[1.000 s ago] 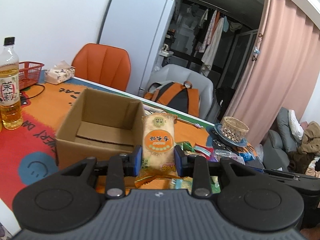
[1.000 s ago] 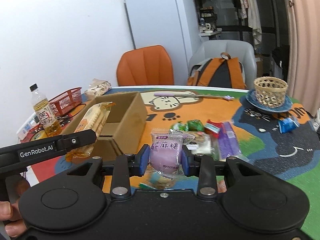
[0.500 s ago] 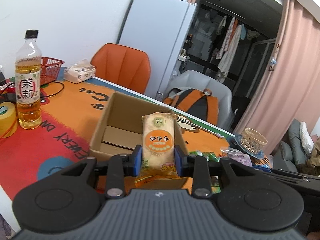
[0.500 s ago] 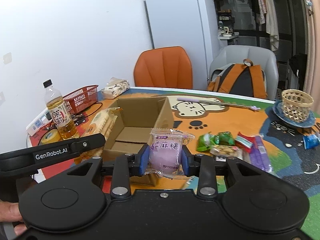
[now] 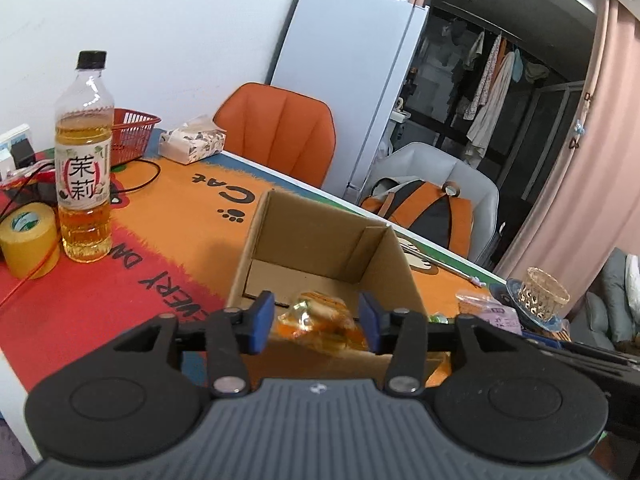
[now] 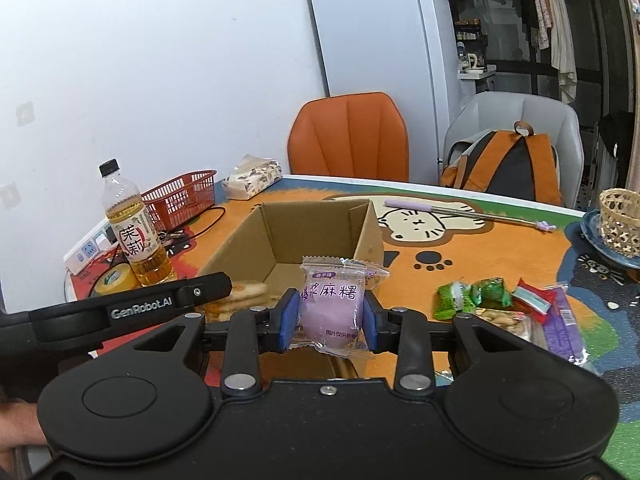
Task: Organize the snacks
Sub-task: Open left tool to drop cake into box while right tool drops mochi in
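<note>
The orange rice-cracker packet (image 5: 320, 322) sits low in the middle of the left wrist frame, blurry, right at the near edge of the open cardboard box (image 5: 316, 248). The left gripper (image 5: 317, 322) has its blue pads (image 5: 262, 322) spread wide with clear gaps on both sides of the packet, so nothing's pinched there. In the right wrist view the same packet (image 6: 236, 298) shows at centre left, partly hidden behind the left tool's black arm, beside the box's (image 6: 308, 232) near-left wall; can't tell if it's resting on the rim or inside.

The right gripper (image 6: 330, 316) is clamped on a purple mochi packet (image 6: 334, 308), pads pressing both sides, held upright just in front of the box at frame centre.

Loose snacks are on the table mat (image 6: 460, 256) to the right of the box: two green packets (image 6: 472, 296), a red-and-teal one (image 6: 534, 300), a peanut-looking packet (image 6: 504, 320) and a purple wrapper (image 6: 560, 328).

Further out on the left: a jasmine tea bottle (image 5: 84, 168), a yellow tape roll (image 5: 28, 240) just beside it, a red basket (image 5: 130, 136) and a tissue pack (image 5: 192, 144) behind. A small wicker basket (image 6: 620, 220) sits on a blue plate at the right edge. Orange chair (image 6: 350, 136), backpack (image 6: 504, 168) on a grey chair, and a white fridge (image 6: 384, 60) fill the back.
</note>
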### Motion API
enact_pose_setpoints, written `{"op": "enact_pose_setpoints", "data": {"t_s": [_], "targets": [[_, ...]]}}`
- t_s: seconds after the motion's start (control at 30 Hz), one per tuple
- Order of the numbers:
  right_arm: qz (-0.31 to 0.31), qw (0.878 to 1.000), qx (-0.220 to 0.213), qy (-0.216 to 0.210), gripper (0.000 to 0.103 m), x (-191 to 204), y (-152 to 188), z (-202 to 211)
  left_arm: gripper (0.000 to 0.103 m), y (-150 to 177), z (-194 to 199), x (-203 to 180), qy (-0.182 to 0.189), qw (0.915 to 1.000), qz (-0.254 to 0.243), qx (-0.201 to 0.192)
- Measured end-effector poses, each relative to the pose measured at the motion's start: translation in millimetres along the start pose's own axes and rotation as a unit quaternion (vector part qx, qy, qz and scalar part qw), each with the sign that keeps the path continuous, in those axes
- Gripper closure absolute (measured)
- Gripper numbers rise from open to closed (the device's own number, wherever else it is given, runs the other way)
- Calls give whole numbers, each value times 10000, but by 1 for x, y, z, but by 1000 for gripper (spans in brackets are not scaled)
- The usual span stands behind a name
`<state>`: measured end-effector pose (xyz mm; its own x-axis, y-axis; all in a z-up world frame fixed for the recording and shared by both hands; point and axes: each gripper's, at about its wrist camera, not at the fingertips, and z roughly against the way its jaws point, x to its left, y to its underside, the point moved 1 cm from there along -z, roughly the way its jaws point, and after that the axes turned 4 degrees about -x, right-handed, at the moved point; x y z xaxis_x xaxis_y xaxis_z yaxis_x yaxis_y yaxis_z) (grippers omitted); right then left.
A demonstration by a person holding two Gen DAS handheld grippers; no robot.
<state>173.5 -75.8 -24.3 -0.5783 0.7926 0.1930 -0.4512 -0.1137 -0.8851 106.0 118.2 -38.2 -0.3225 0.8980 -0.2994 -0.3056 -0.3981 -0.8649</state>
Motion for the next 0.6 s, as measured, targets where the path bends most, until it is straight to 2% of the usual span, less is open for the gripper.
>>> {"op": "enact_pose_setpoints", "data": {"t_s": [0.43,0.6], "targets": [[-286,9993,-66,-234,69,3,-12,-13,48,-5,15,20,-33,9994,338,-29],[-355,9986,-98,-368,67,5,-17,-18,42,-6,18,25,-46,9992,386,-45]]}}
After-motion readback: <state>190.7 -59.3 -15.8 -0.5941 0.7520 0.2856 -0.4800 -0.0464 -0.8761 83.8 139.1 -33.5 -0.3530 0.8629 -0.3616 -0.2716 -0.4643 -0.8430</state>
